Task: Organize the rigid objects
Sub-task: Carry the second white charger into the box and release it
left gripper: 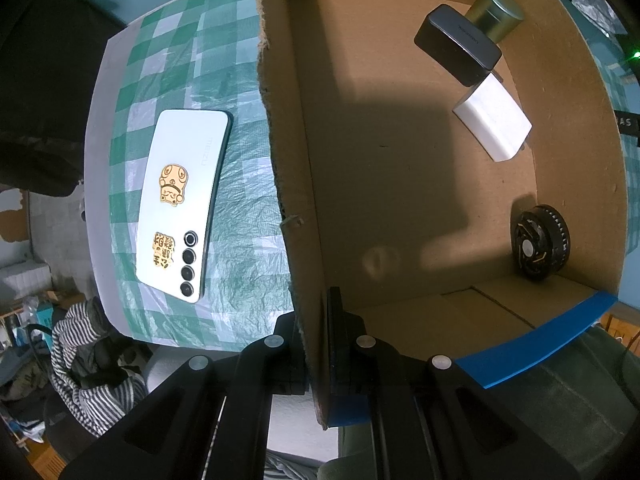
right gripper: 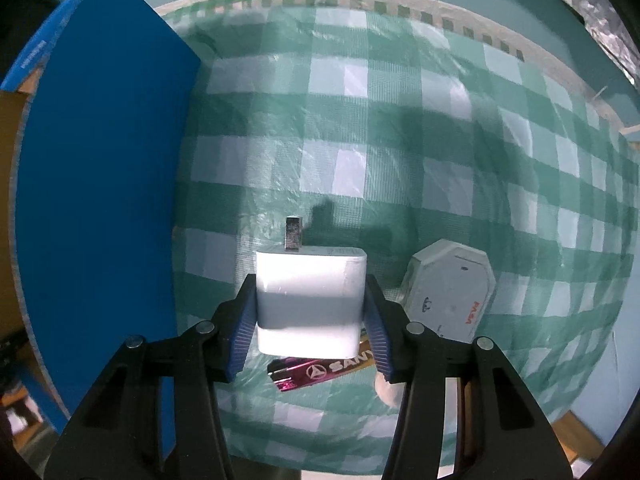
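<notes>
My left gripper (left gripper: 316,320) is shut on the near wall of the open cardboard box (left gripper: 288,120), one finger on each side. On the box floor lie a black case (left gripper: 456,44), a gold-green tin (left gripper: 496,12), a white block (left gripper: 494,122) and a black round wheel-like part (left gripper: 540,242). A pale phone (left gripper: 180,200) with gold stickers lies camera-side up on the checked cloth left of the box. In the right wrist view my right gripper (right gripper: 310,320) grips a white charger (right gripper: 310,300) by its sides, metal prong pointing away, above the cloth.
Under and beside the charger lie a magenta bar (right gripper: 320,372) with white lettering and a grey-white octagonal case (right gripper: 448,292). The box's blue outer wall (right gripper: 100,200) stands close on the left. Striped clothing (left gripper: 80,360) lies below the table edge.
</notes>
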